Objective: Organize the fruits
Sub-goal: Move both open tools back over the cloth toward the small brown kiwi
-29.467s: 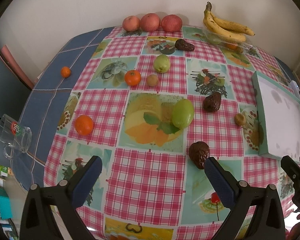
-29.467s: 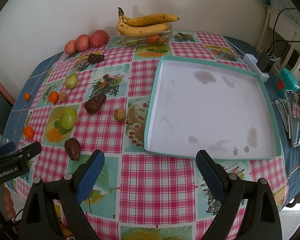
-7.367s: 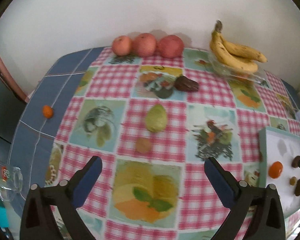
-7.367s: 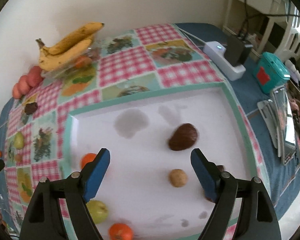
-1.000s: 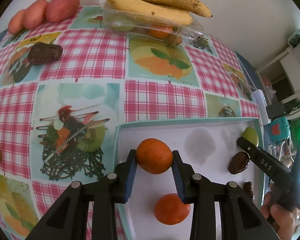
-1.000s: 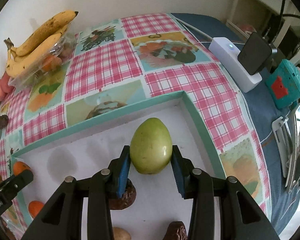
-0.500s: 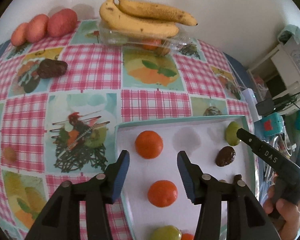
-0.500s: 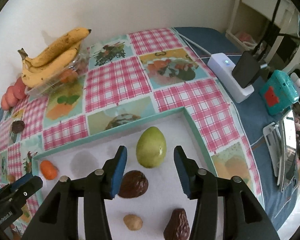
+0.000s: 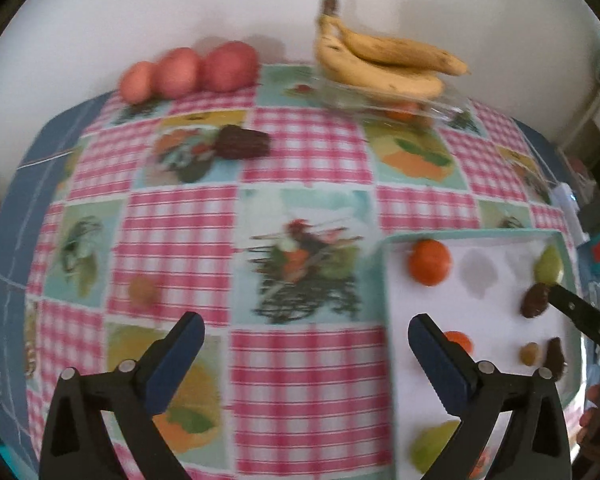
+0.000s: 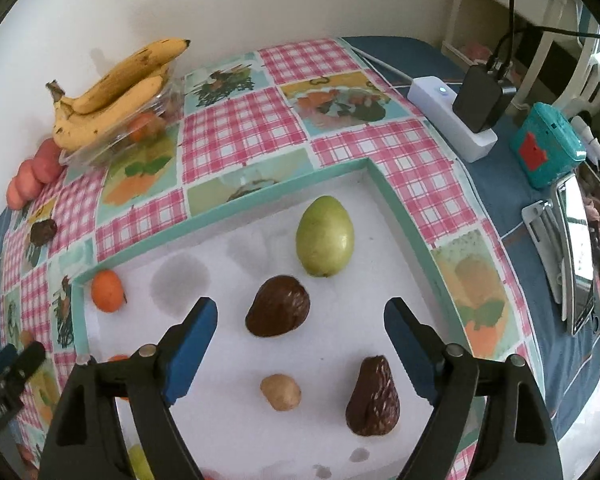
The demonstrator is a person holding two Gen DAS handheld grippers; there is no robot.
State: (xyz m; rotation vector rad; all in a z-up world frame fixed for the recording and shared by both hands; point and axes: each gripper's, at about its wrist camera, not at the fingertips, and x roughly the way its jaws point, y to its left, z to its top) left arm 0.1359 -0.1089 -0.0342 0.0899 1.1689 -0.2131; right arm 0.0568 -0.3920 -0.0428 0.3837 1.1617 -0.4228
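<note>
Showing both claws spread wide and empty above the desk, the left claw hovers over the checked cloth beside the tray, while the right claw hangs over the tray's white floor; inside the tray lie a green pear-shaped fruit near the far corner, its narrow end pointing away from the right claw, a dark brown fruit just nearer, a small tan fruit, a second dark fruit whose taper also points away, and an orange against the left wall; fruit not yet gathered lies on the cloth well apart from the tray: a small brownish fruit ahead and to the left of the left claw, a dark fruit farther off with its long axis running left to right across the view, three red apples in a row by the wall, and bananas on a clear container; the left claw is judged the nearer to all of these, the small brownish fruit nearest, though blur leaves its outline uncertain
</note>
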